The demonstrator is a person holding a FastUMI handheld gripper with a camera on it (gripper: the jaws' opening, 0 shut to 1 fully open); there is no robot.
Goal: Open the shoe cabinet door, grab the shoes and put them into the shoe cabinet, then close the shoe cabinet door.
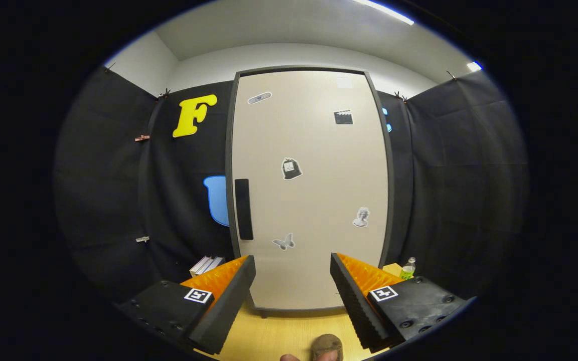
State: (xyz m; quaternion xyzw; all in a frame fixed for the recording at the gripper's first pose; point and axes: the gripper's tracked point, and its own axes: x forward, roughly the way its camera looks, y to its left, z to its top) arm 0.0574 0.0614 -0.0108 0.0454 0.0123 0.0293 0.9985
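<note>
A tall beige shoe cabinet door [314,200] with a dark frame stands shut straight ahead, beyond my fingers. Its black vertical handle [243,209] sits near the door's left edge, ahead of my left finger. Several small stickers dot the door. My gripper [293,271] is open, its orange-and-black fingers [224,296] spread wide with nothing between them. A brown shoe [327,346] lies on the wooden floor [279,336] below and between the fingers, only partly in sight, with fingertips of a person's hand beside it.
White books [206,264] lie at the cabinet's lower left by the black cloth wall. A small bottle [408,268] with a green label stands on a yellow surface at the cabinet's lower right. Black cloth walls close both sides.
</note>
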